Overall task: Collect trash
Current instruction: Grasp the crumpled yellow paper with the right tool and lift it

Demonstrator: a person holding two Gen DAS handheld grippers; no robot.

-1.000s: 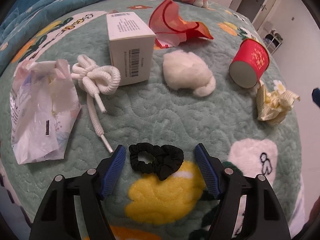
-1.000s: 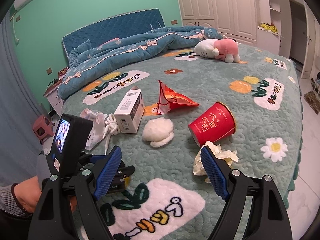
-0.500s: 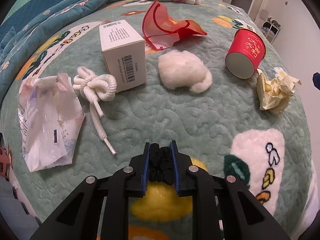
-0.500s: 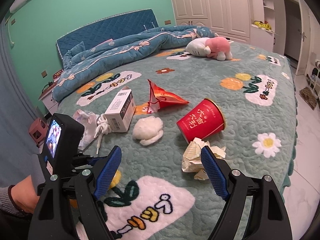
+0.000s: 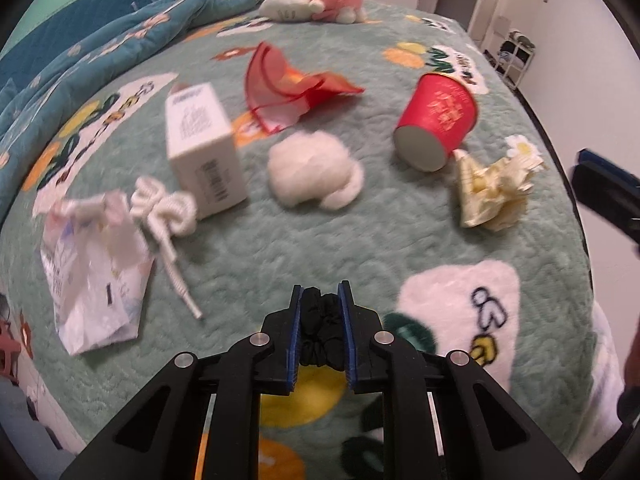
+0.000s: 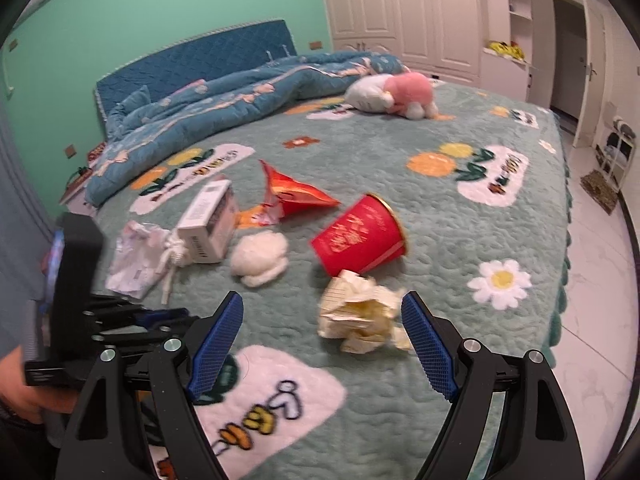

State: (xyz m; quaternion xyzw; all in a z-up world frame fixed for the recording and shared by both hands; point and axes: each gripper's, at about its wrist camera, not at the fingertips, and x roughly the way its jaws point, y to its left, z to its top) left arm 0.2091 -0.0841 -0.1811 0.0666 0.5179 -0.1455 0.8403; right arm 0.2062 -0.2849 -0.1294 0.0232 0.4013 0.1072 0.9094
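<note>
My left gripper (image 5: 320,300) is shut on a black hair scrunchie (image 5: 322,330), lifted a little off the green bedspread (image 5: 320,240). Ahead of it lie a white cotton wad (image 5: 314,174), a white box (image 5: 204,148), a white cord (image 5: 166,212), a crumpled plastic bag (image 5: 90,280), a red wrapper (image 5: 288,88) and a tipped red paper cup (image 5: 438,120). My right gripper (image 6: 322,328) is open, its blue pads either side of a crumpled yellowish paper ball (image 6: 362,312) and just short of it. The red cup (image 6: 360,236) lies right behind the paper.
A pink and white plush toy (image 6: 396,94) and a rumpled blue quilt (image 6: 240,96) lie at the far side of the bed. The bed's edge drops to a white tiled floor (image 6: 596,280) on the right. A hand (image 6: 24,384) holds the left gripper's body at lower left.
The left gripper closed on the black scrunchie and lifted it from the bedspread. The right gripper moved closer to the crumpled paper ball, still open.
</note>
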